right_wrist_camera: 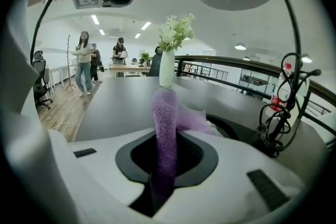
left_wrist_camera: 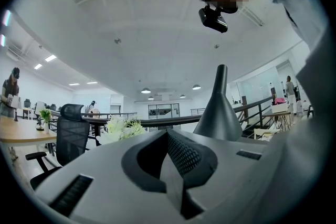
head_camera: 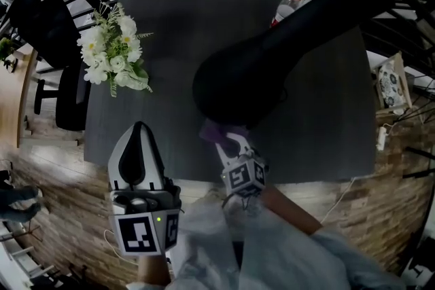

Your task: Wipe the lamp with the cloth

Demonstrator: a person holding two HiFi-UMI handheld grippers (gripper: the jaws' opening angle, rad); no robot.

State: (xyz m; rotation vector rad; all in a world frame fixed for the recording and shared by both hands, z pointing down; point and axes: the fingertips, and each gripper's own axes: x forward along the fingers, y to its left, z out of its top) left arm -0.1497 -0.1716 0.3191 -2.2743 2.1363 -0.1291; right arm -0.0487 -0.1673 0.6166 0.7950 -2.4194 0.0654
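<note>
Dark grey table (head_camera: pixel 177 24), matte top, standing on a wood-plank floor (head_camera: pixel 61 180). Far-left area: vase of white flowers (head_camera: pixel 112 54). Far-right area: clear bottle with red cap (head_camera: pixel 285 7) and a tangle of black cable (right_wrist_camera: pixel 273 118) by the lamp (head_camera: pixel 238 85) stem; lamp foot not visible.

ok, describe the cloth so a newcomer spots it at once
On the dark table, find the big black lamp. At its near side the right gripper pinches the cloth: fuzzy, the only purple thing there.
</note>
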